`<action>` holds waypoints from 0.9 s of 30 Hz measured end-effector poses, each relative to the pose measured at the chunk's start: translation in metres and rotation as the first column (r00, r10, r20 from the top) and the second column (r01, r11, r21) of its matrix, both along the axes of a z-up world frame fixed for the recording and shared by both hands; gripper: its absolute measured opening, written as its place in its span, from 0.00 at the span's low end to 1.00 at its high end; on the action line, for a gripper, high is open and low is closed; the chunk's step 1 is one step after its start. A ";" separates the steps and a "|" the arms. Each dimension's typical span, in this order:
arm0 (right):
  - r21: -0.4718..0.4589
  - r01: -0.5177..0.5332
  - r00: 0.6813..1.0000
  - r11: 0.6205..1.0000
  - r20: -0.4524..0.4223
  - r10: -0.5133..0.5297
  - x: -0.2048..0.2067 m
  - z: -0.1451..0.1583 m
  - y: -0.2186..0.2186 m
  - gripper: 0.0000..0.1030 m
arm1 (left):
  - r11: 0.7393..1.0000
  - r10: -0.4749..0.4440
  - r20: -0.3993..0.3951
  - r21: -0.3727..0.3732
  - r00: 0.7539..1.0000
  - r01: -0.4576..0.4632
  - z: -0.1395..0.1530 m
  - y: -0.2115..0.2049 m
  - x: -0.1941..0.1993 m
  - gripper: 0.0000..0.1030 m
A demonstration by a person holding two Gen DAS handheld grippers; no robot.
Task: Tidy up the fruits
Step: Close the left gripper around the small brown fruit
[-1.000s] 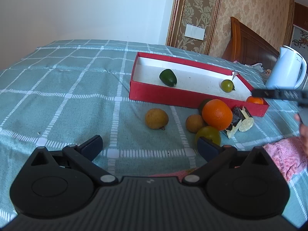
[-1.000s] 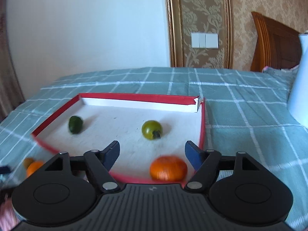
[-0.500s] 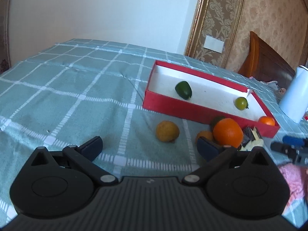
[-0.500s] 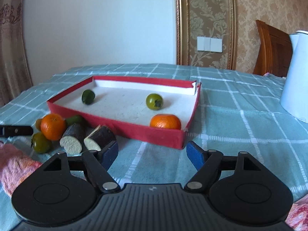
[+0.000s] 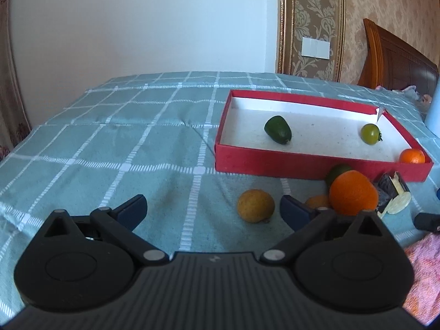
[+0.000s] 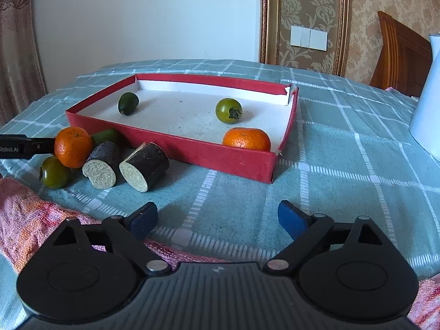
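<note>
We had both grippers, left gripper (image 5: 211,209) and right gripper (image 6: 217,218), spread wide and empty, three fruits already in the red box (image 6: 192,148), loose yellow fruit (image 5: 255,205) nearest, probably needing left-side pickup next.

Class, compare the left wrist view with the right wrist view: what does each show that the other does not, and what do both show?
Only the left wrist view shows the two brown fruits on the cloth. Only the right wrist view shows the green tomato outside the box and the cut faces of the two dark pieces. Both show the red box holding a dark green fruit, a green tomato and a tangerine, plus the orange outside.
</note>
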State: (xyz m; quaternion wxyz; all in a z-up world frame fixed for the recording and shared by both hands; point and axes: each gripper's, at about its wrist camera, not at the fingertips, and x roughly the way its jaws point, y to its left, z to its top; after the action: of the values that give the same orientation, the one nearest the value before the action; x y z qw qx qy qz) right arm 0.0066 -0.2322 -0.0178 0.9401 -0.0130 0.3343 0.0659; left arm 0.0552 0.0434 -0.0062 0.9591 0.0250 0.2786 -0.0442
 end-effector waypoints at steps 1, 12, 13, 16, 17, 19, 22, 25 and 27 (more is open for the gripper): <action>-0.003 0.002 1.000 1.000 -0.001 -0.002 0.000 0.000 0.000 0.94 | 1.000 -0.007 0.003 -0.001 1.000 0.007 0.000 0.000 0.000 0.85; -0.003 0.015 1.000 1.000 -0.009 -0.015 0.002 -0.001 -0.001 0.99 | 0.995 -0.102 -0.041 0.015 0.994 0.102 -0.003 -0.016 0.003 0.36; -0.003 0.015 1.000 1.000 -0.009 -0.015 0.002 -0.001 -0.001 0.99 | 0.994 -0.112 -0.043 0.008 0.993 0.113 -0.003 -0.017 0.003 0.32; -0.002 0.015 1.000 1.000 -0.009 -0.015 0.002 -0.001 -0.001 0.99 | 0.992 -0.117 -0.035 0.032 0.993 0.118 -0.004 -0.021 0.001 0.29; -0.003 0.015 1.000 1.000 -0.009 -0.015 0.002 -0.001 -0.001 0.99 | 0.992 -0.122 -0.034 0.033 0.992 0.123 -0.004 -0.022 0.001 0.28; -0.003 0.015 1.000 1.000 -0.009 -0.015 0.002 -0.001 -0.001 0.99 | 0.992 -0.119 -0.034 0.027 0.992 0.120 -0.004 -0.022 0.001 0.27; -0.003 0.015 1.000 1.000 -0.009 -0.015 0.002 -0.001 -0.001 0.99 | 0.994 -0.103 -0.026 0.036 0.994 0.103 -0.004 -0.023 0.000 0.26; -0.003 0.015 1.000 1.000 -0.009 -0.015 0.002 -0.001 -0.001 0.99 | 0.995 -0.090 0.000 0.029 0.996 0.090 0.000 -0.020 -0.004 0.26; -0.003 0.015 1.000 1.000 -0.009 -0.015 0.002 -0.001 -0.001 1.00 | 0.996 -0.089 0.004 0.020 0.996 0.089 0.004 -0.018 -0.004 0.26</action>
State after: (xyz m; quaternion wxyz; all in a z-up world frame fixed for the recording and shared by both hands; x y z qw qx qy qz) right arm 0.0085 -0.2333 -0.0183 0.9390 -0.0113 0.3389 0.0583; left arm 0.0508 0.0256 -0.0023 0.9565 0.0469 0.2753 -0.0843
